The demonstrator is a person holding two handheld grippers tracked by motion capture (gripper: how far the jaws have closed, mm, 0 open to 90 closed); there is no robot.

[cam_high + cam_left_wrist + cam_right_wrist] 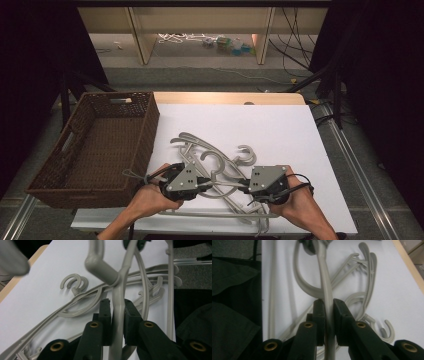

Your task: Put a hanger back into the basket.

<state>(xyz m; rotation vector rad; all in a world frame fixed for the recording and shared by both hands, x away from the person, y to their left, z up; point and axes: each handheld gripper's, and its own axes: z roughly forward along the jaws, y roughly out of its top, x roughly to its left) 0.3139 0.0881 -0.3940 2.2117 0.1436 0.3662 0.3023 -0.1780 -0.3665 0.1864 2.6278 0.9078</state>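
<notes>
- You are clamping your left gripper point(117, 312) on one arm of a grey plastic hanger point(220, 184), jaws pressing both sides.
- You are pinching your right gripper point(329, 312) on the same hanger's other arm.
- The hanger is sitting atop the hanger pile point(200, 150) on the white board point(280, 130), right of the wicker basket point(95, 145).

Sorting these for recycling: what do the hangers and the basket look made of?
Hangers: apparently moulded plastic, matte grey-beige, with smooth rounded arms and one-piece hooks. Basket: dark brown woven wicker or rattan, possibly synthetic; the plaited walls and cut-out handles show it.
</notes>
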